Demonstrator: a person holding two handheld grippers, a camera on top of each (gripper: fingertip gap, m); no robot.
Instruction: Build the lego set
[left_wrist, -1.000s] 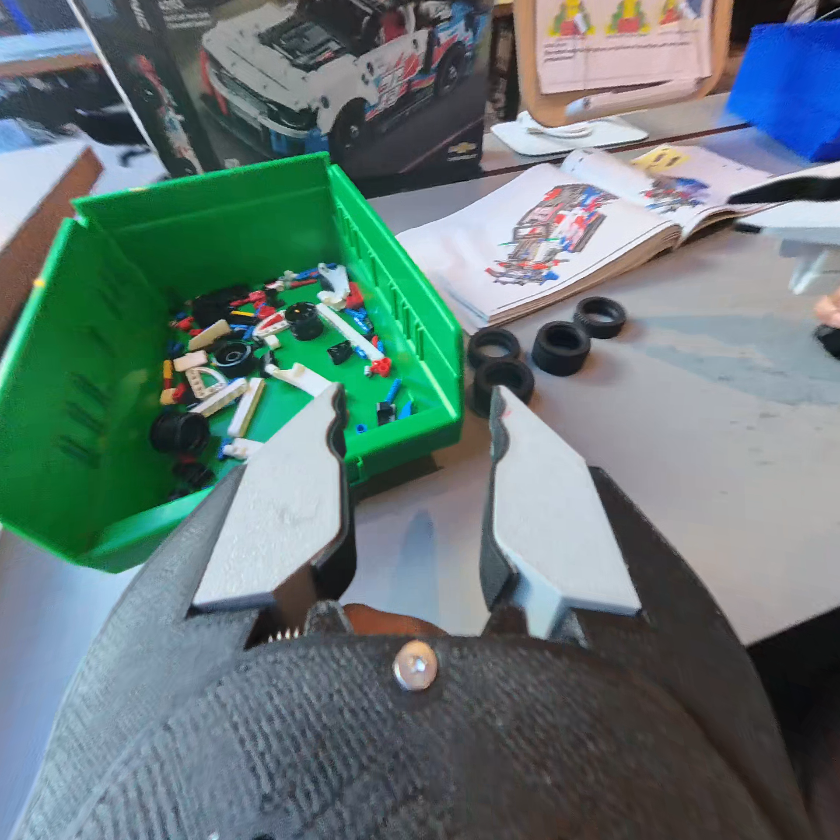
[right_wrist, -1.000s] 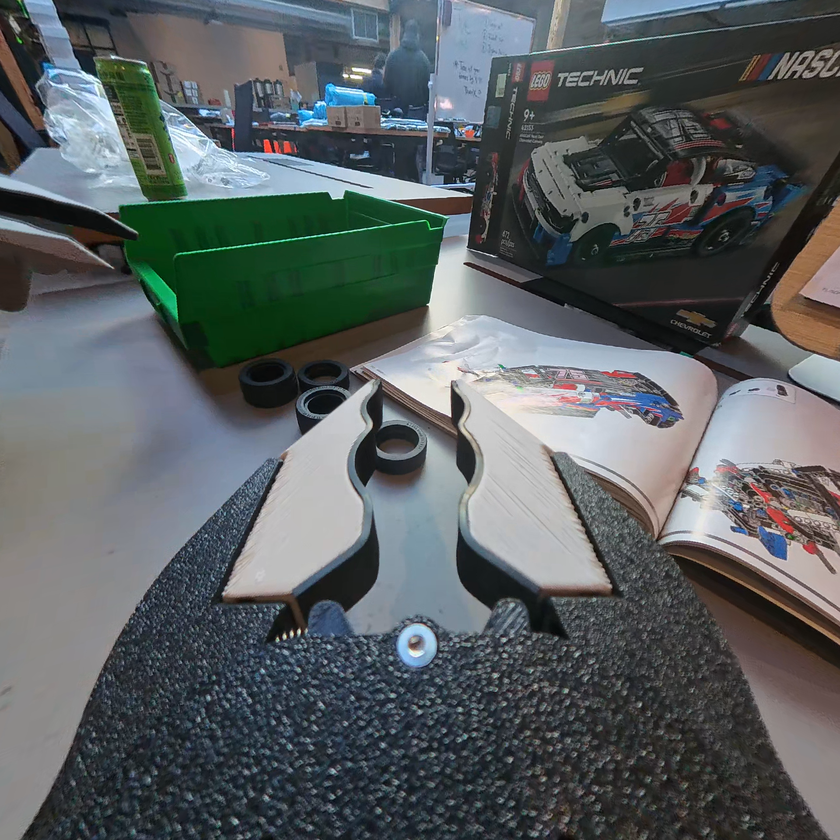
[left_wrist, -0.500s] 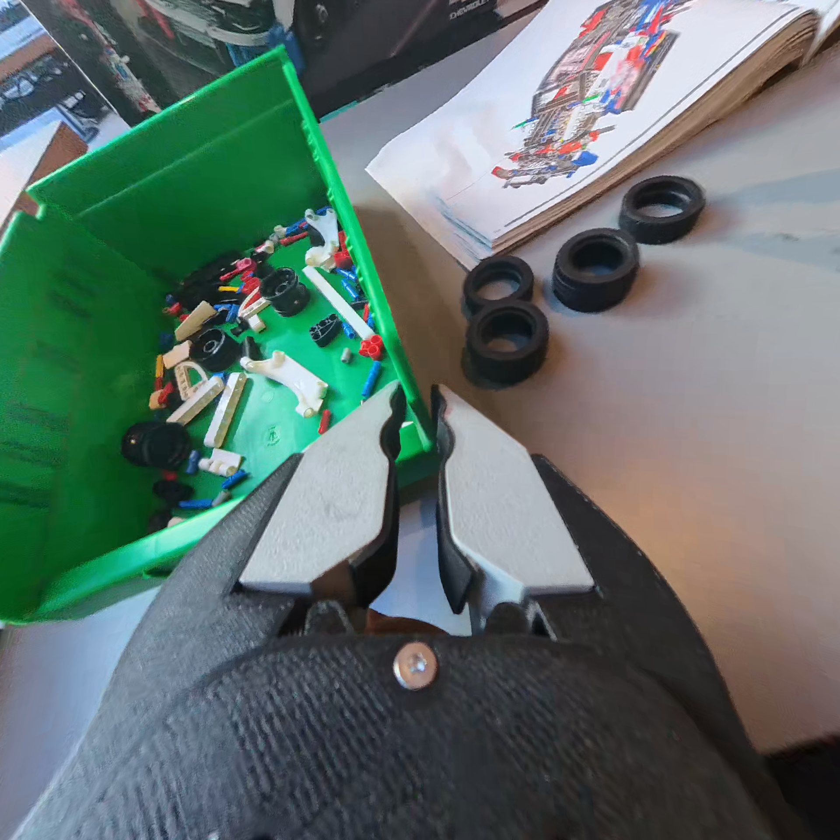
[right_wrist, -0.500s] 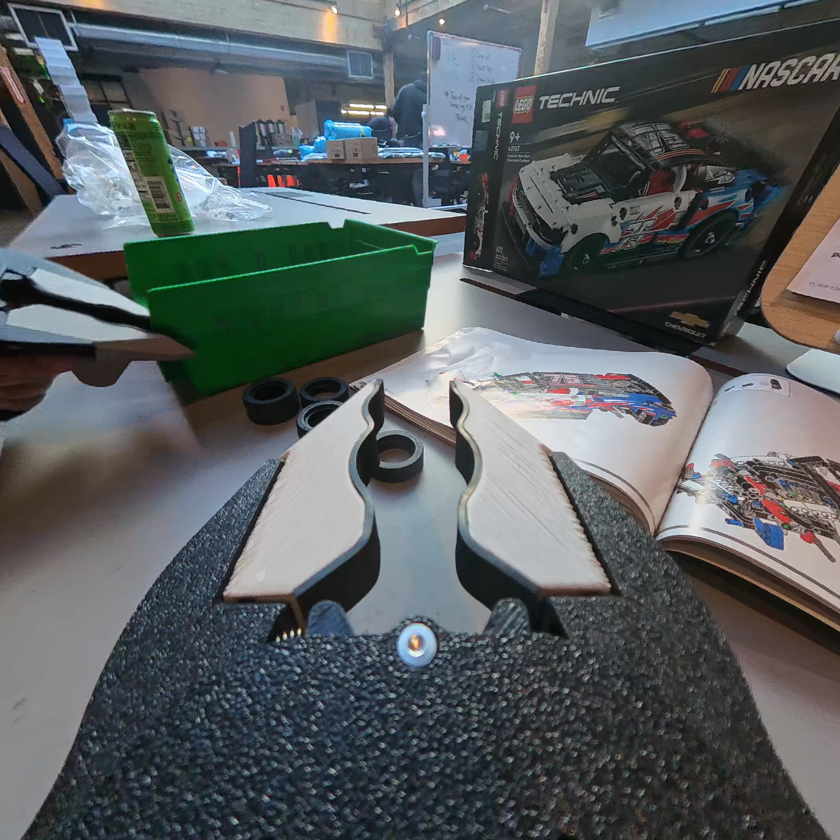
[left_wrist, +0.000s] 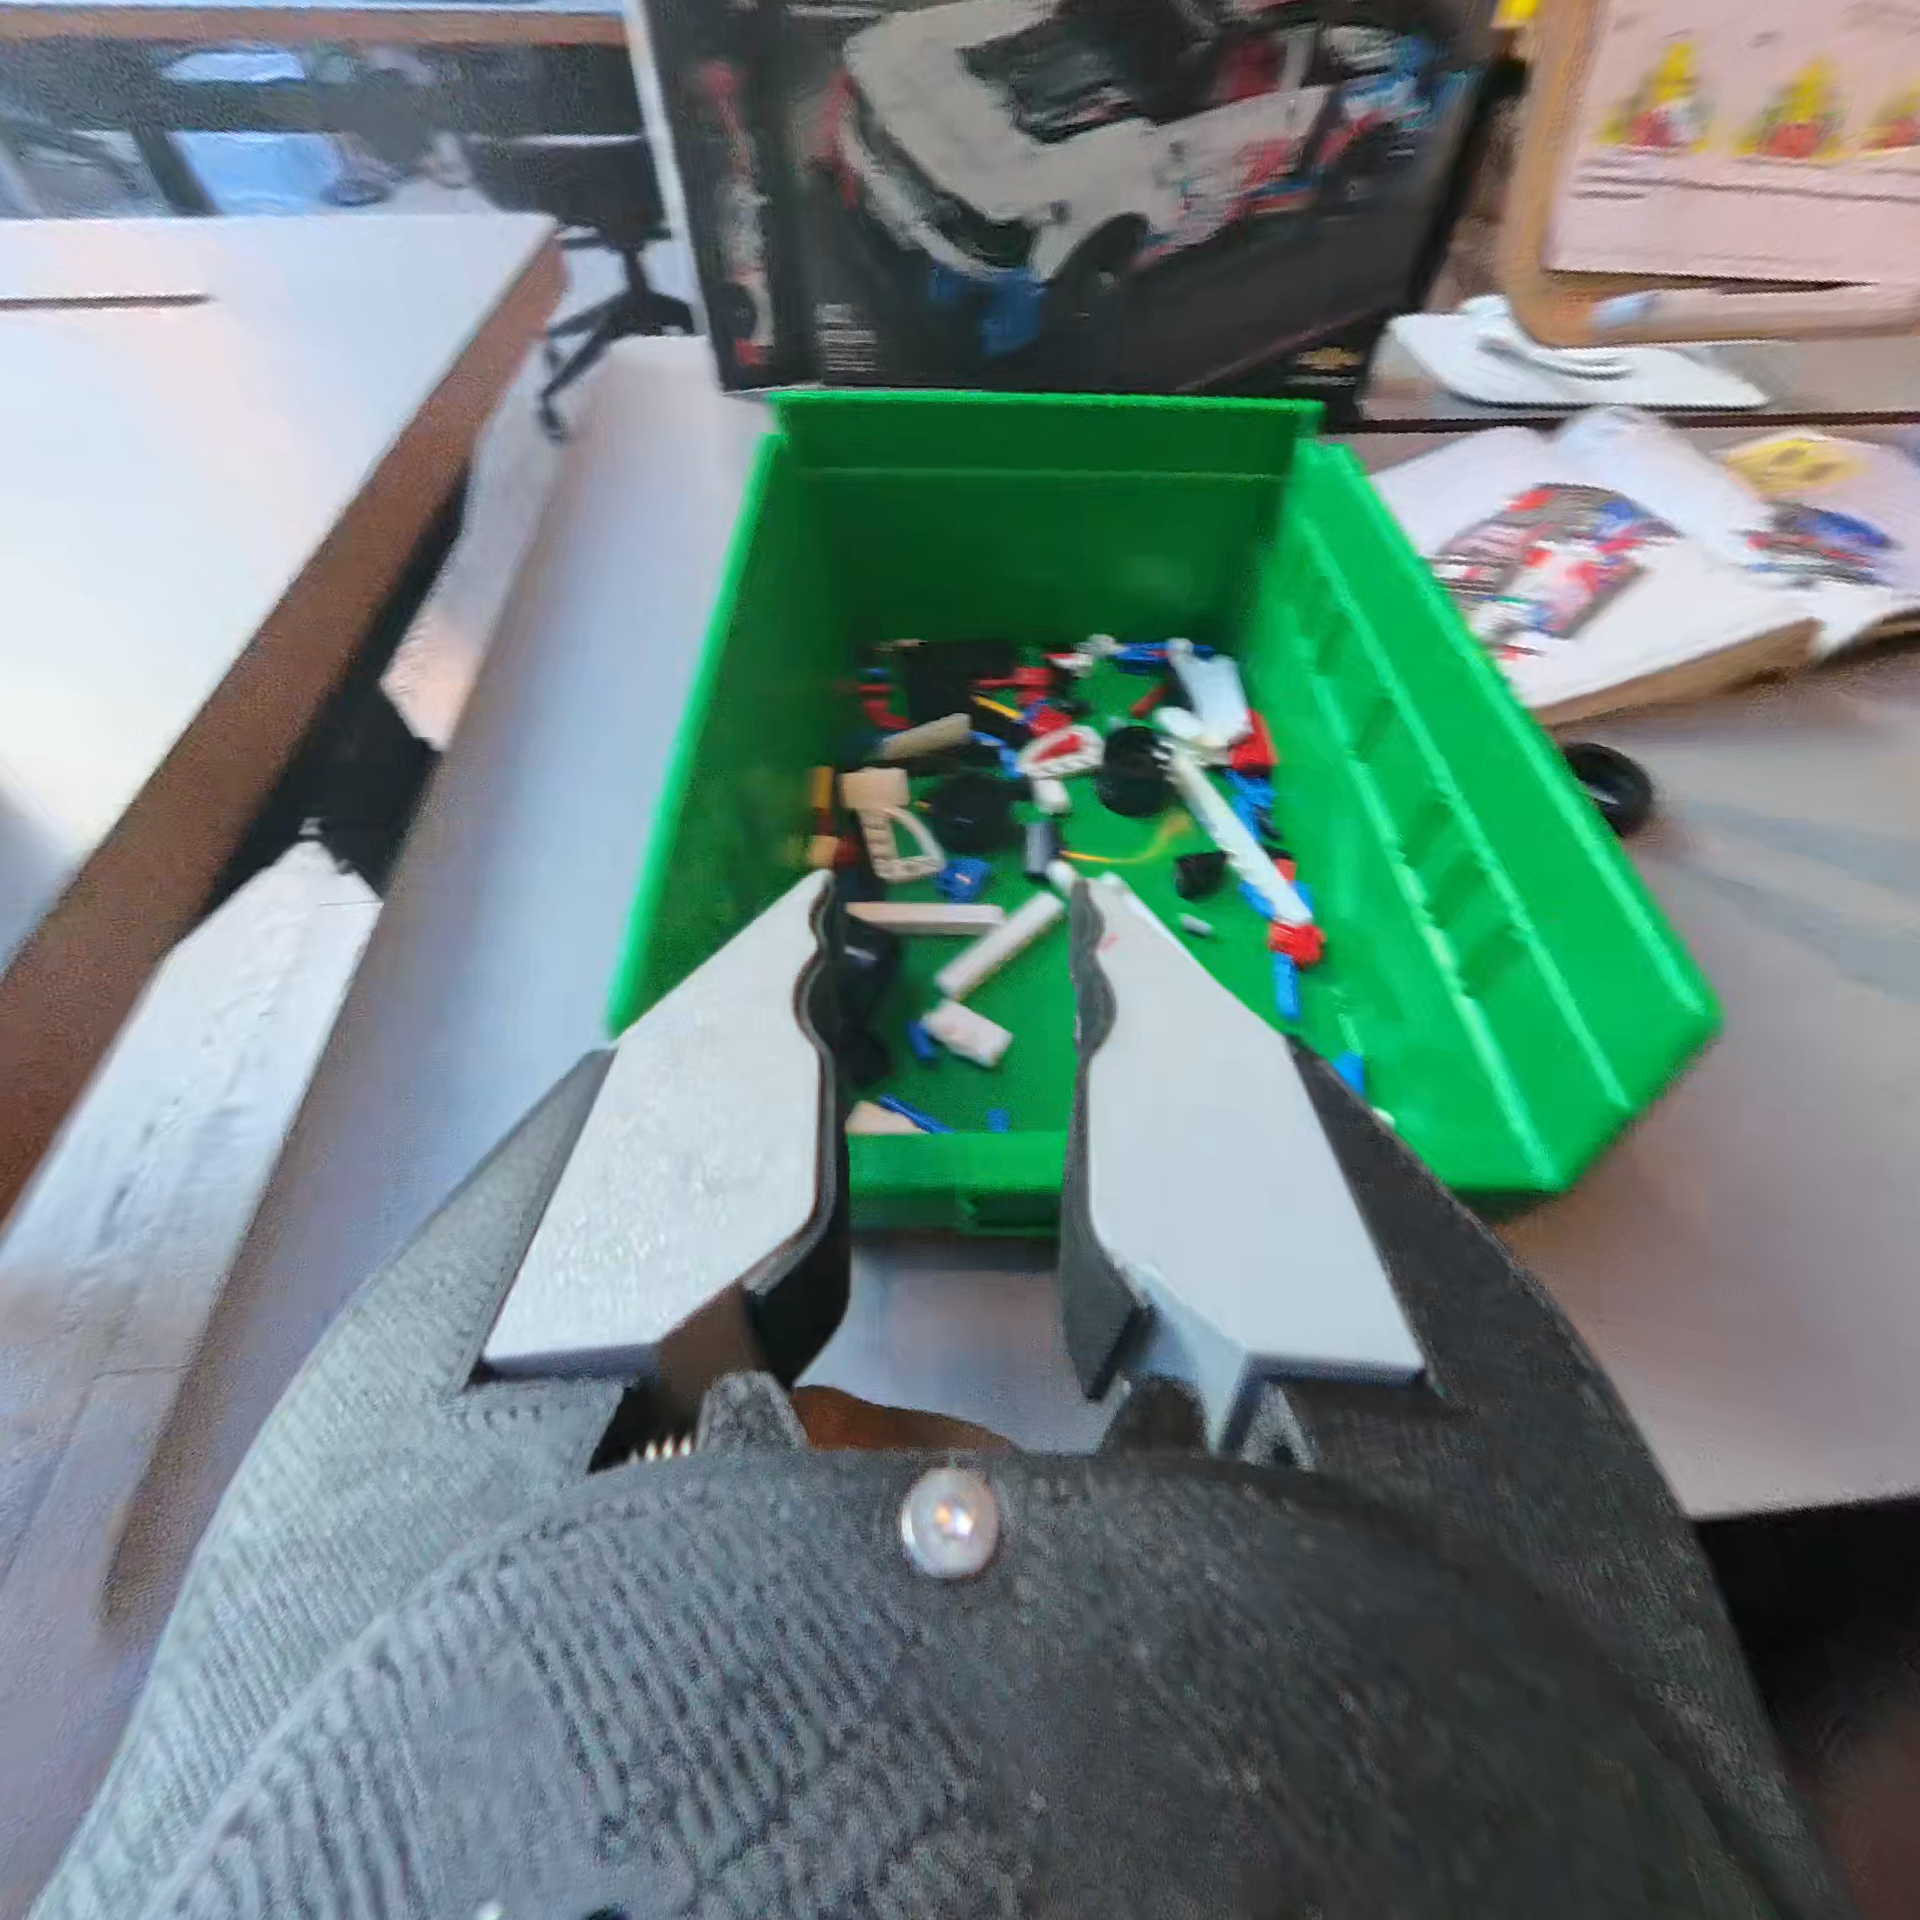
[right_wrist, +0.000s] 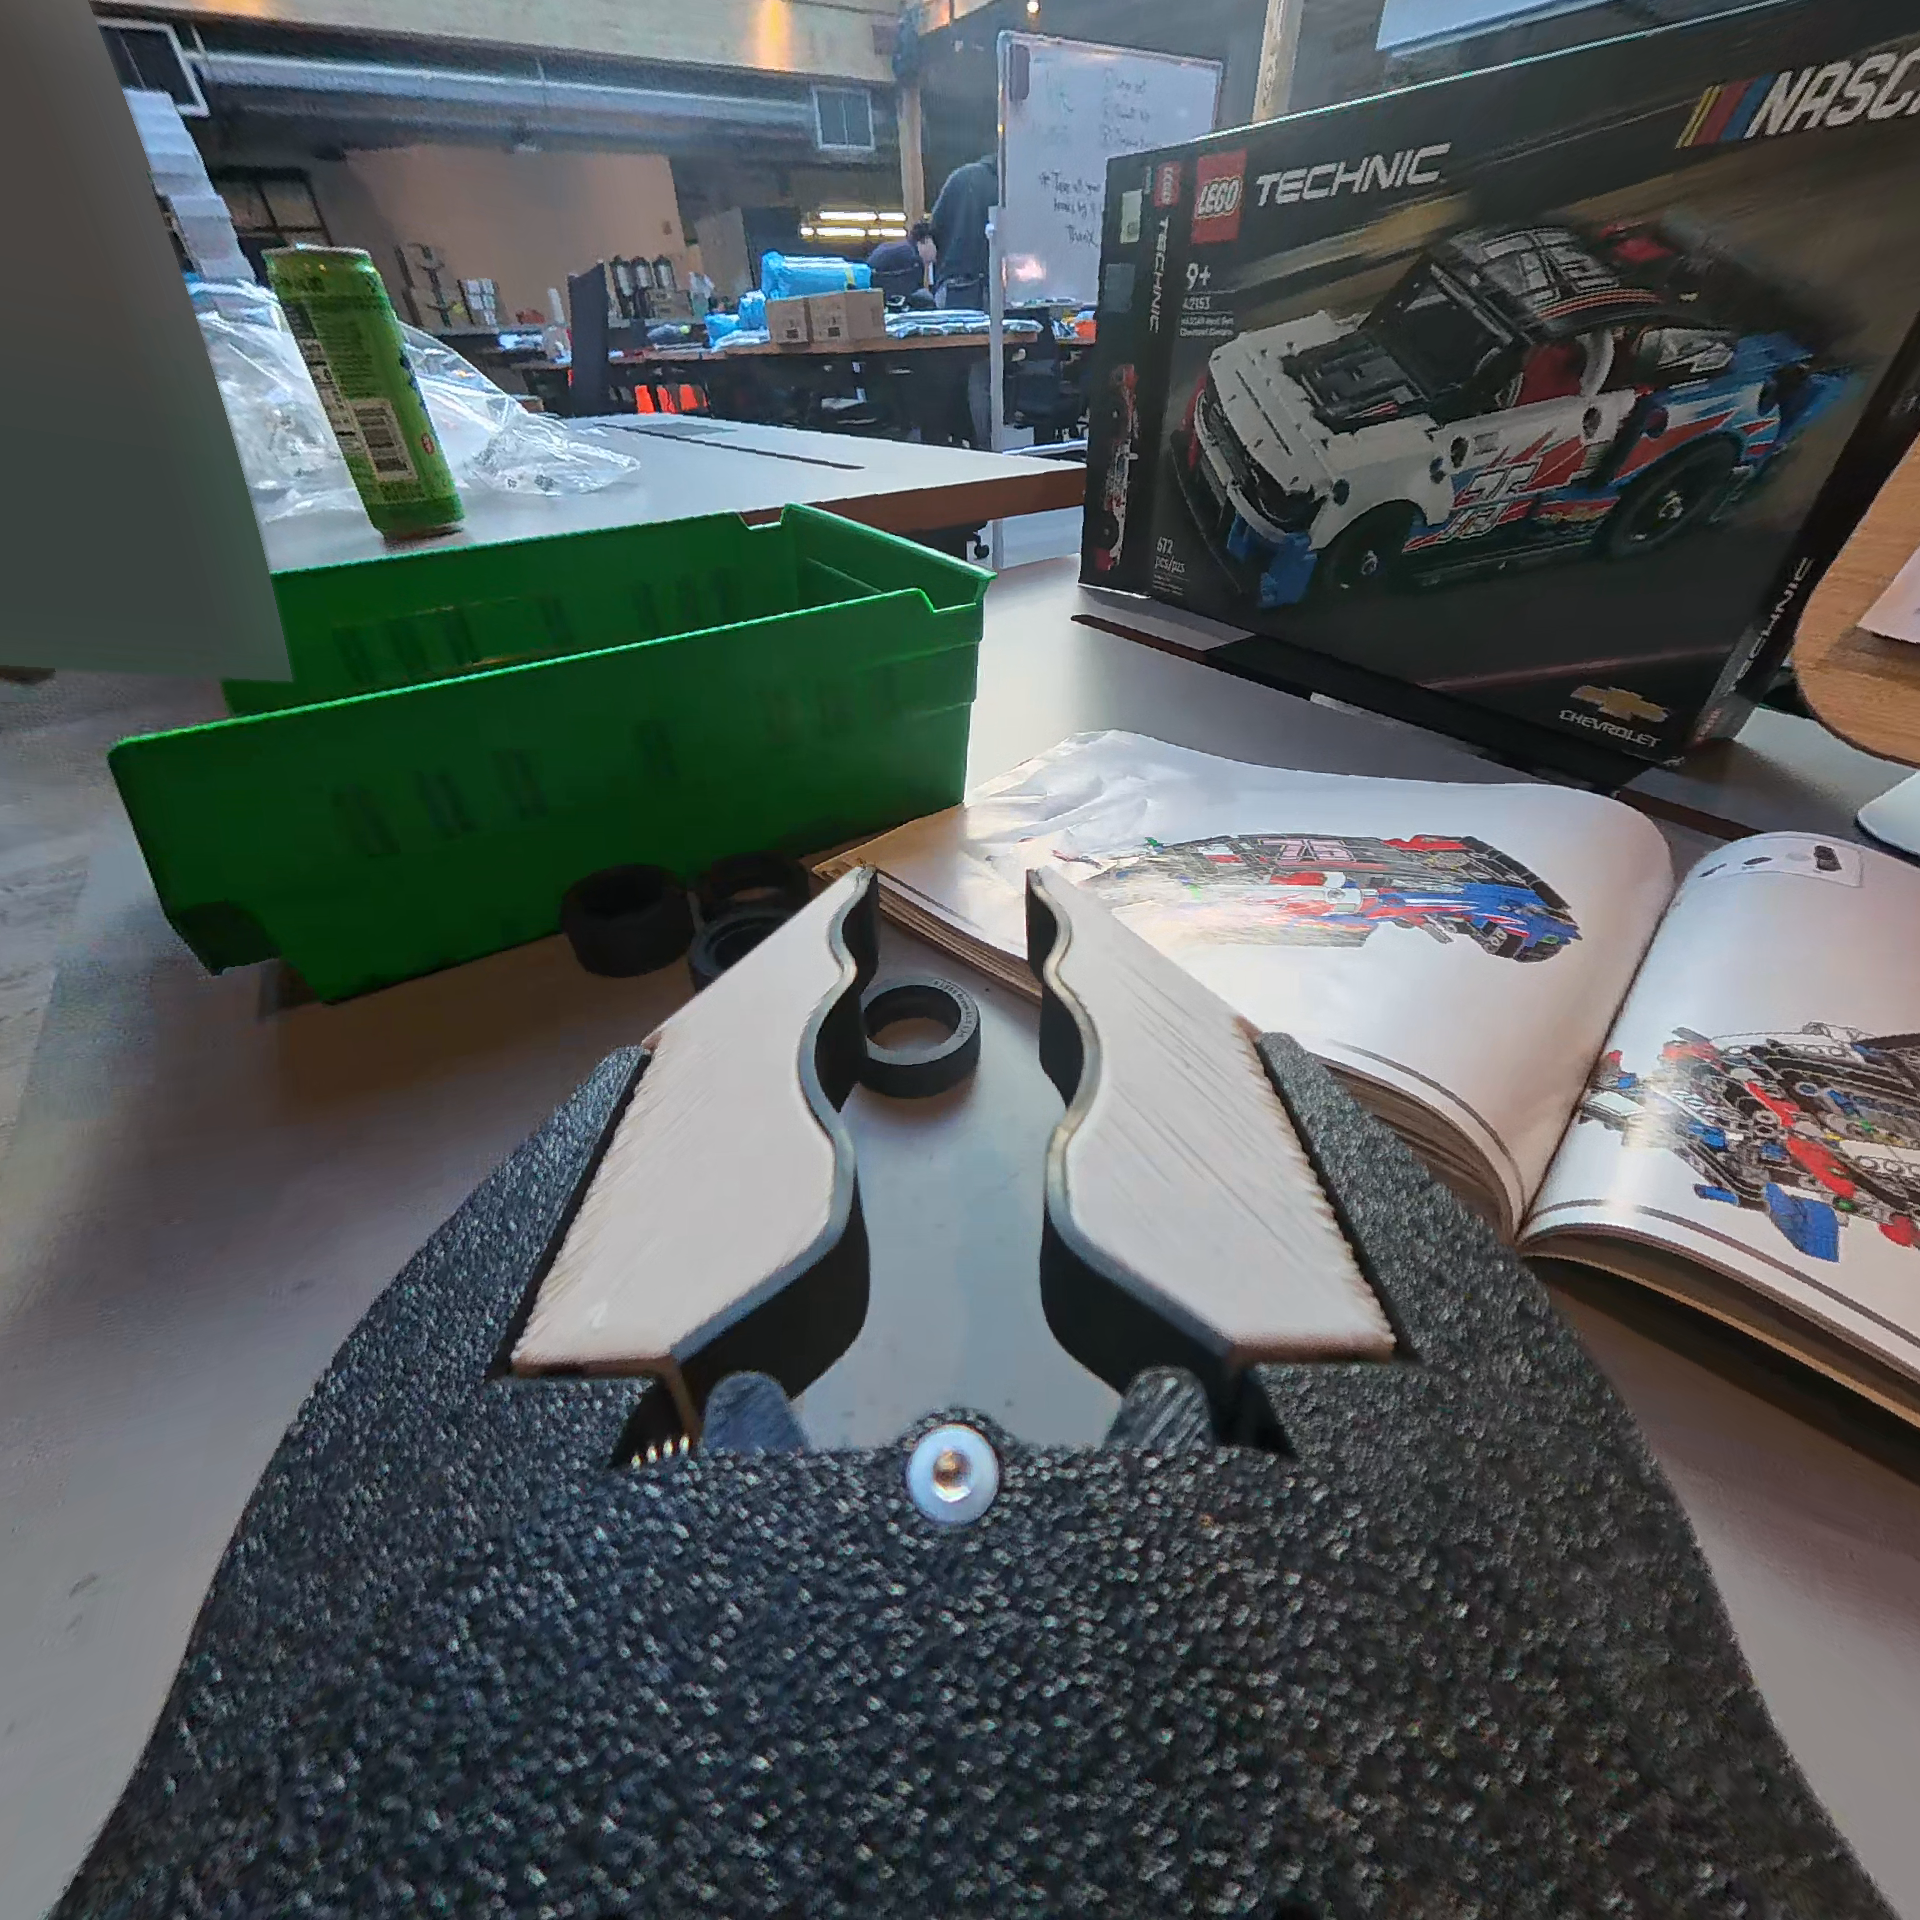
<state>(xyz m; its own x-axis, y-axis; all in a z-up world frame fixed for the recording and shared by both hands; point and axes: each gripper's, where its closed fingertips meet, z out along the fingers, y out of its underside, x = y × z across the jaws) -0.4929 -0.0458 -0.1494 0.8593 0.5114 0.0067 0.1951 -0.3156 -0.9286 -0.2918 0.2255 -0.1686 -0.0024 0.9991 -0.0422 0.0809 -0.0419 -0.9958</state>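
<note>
A green bin (left_wrist: 1455, 852) holds several loose Lego pieces (left_wrist: 1049, 831) in white, black, red and blue. My left gripper (left_wrist: 951, 894) is open and empty, with its tips above the bin's front end. The bin also shows in the right wrist view (right_wrist: 582, 769). My right gripper (right_wrist: 948, 883) is open, low over the table. A black tyre (right_wrist: 920, 1039) lies flat between its fingers, close to the left finger. Two more tyres (right_wrist: 623, 920) sit against the bin's side. One tyre (left_wrist: 1610, 795) shows to the right of the bin in the left wrist view.
An open instruction book (right_wrist: 1351, 935) lies right of the tyres, also in the left wrist view (left_wrist: 1621, 582). The set's box (right_wrist: 1507, 416) stands behind it. A green can (right_wrist: 358, 390) and plastic bag (right_wrist: 499, 436) sit on the neighbouring table (left_wrist: 208, 468). Left tips to right tips: about 35 cm.
My left gripper was nearly shut at the bin's front right corner; it now is open over the bin's front end. The bin stands closer to the tyres. The right gripper has barely moved.
</note>
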